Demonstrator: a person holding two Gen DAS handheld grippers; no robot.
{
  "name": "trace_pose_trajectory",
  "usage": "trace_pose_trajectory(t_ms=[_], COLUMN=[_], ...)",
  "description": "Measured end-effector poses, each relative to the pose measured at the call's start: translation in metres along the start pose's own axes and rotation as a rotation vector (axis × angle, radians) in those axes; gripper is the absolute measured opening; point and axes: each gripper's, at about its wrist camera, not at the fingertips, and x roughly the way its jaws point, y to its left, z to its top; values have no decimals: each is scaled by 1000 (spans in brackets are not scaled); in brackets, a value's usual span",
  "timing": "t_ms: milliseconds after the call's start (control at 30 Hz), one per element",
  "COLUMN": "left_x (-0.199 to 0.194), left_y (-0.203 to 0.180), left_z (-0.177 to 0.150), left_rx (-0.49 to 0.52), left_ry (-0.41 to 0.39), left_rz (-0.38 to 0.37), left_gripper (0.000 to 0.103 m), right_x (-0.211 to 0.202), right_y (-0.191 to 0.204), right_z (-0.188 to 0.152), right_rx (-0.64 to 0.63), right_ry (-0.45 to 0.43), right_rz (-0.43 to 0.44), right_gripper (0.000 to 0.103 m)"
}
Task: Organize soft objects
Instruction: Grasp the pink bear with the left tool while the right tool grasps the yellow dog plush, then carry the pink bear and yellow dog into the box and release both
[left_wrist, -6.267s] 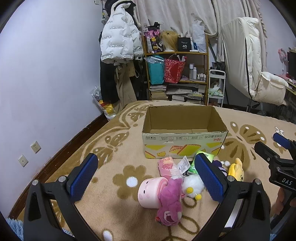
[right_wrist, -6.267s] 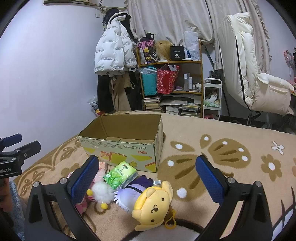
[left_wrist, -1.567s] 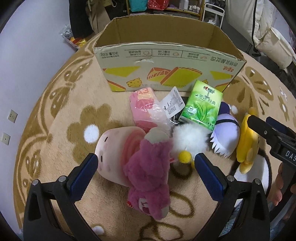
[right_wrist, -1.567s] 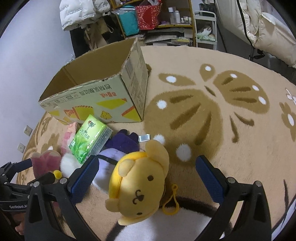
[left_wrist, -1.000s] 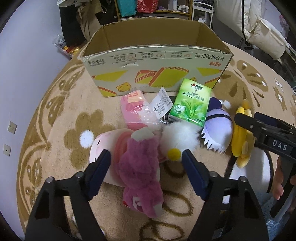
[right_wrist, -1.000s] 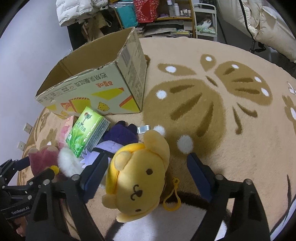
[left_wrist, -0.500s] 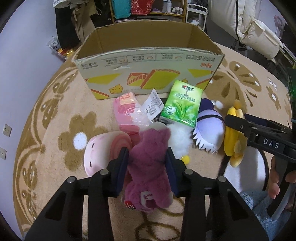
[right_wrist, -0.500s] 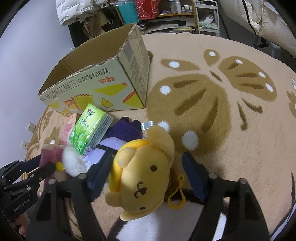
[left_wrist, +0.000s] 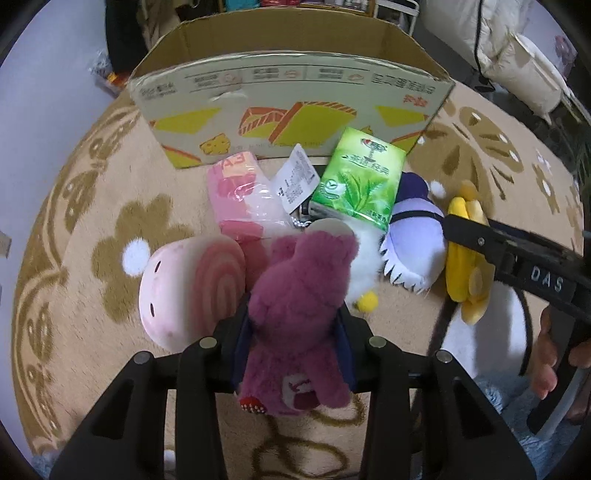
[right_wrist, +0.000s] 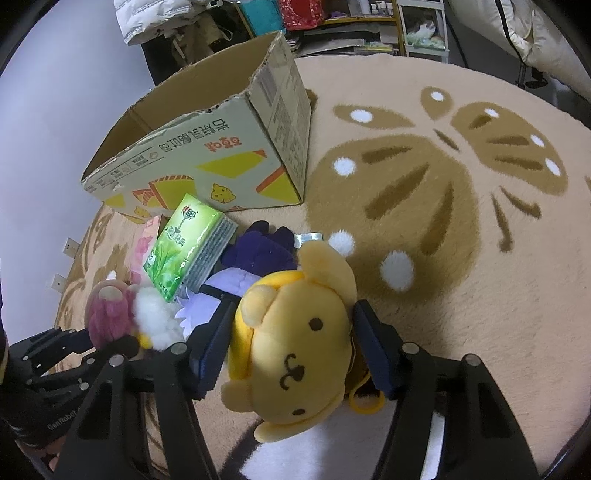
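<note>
Two plush toys gripped on the rug, box waiting just behind.

The pink bear (left_wrist: 299, 306) is light, furry and squashy; the left gripper (left_wrist: 293, 332) has its pads clamped on the bear's middle, a sound hold since the pile gives without slipping. The yellow dog (right_wrist: 295, 347), round-headed with a loose keyring loop, lies between the jaws of the right gripper (right_wrist: 291, 343), which are closing on its head. Beside them lie a crinkly green tissue pack (left_wrist: 356, 181), a purple plush (left_wrist: 413, 243) and a pink roll cushion (left_wrist: 192, 288), all on the shaggy rug (right_wrist: 461, 258) before the open cardboard box (left_wrist: 288, 96).
</note>
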Motion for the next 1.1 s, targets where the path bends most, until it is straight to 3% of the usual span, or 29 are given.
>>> trace_pose_trajectory(t_ms=[267, 700, 1100], left_x=[-6, -31, -33], left_y=[1, 4, 8], left_z=[-2, 0, 0], left_rx=[4, 16, 2], left_ry=[-25, -135, -148], left_rz=[14, 76, 95], left_gripper=[36, 35, 36], right_x=[-4, -25, -29], right_y=[1, 1, 8], right_z=[-1, -1, -1], right_rx=[-16, -22, -56], right_ry=[-30, -112, -128], right_rz=[9, 8, 18], right_gripper=[56, 56, 56])
